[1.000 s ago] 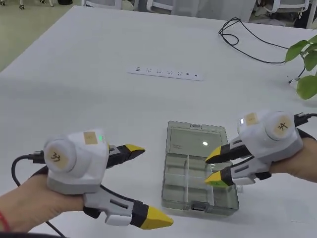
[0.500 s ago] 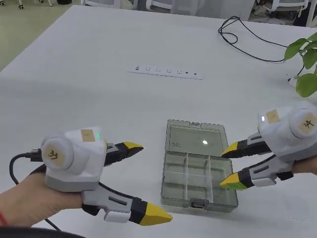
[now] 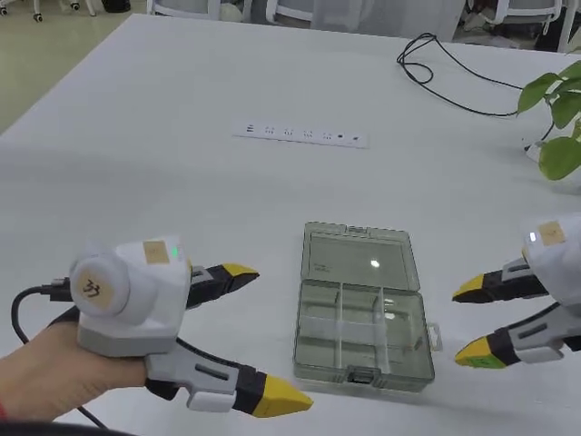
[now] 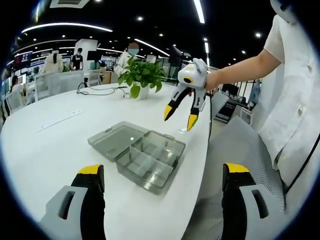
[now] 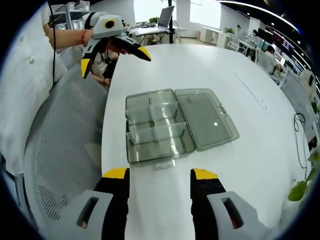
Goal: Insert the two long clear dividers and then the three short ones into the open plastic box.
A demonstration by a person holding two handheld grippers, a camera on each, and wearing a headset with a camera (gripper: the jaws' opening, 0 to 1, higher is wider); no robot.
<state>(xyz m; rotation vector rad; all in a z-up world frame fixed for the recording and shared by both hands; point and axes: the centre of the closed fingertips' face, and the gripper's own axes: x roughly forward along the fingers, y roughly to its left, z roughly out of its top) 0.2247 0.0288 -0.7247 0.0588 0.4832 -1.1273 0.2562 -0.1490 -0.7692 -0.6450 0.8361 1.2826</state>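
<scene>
Open smoky-clear box (image 3: 352,262) on white worktop (image 3: 172,182), lid flat, dividers (image 3: 341,318) slotted inside, left gripper (image 3: 263,334) and right gripper (image 3: 470,322) spread wide, empty

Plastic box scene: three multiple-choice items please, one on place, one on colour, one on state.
1. Where is the plastic box?
A. On the floor.
B. On the table, between the left tool and the right tool.
C. Gripped in a tool.

2. What colour are the tools' tips?
A. Yellow.
B. Red.
C. Blue.

3. How is the box lid?
A. Shut.
B. Standing upright.
C. Open, lying flat.

Answers:
1 B: the head view shows it on the white table with an open, empty tool on each side.
2 A: all four tips are yellow.
3 C: the lid lies flat on the far side of the box, with the compartments exposed.
</scene>
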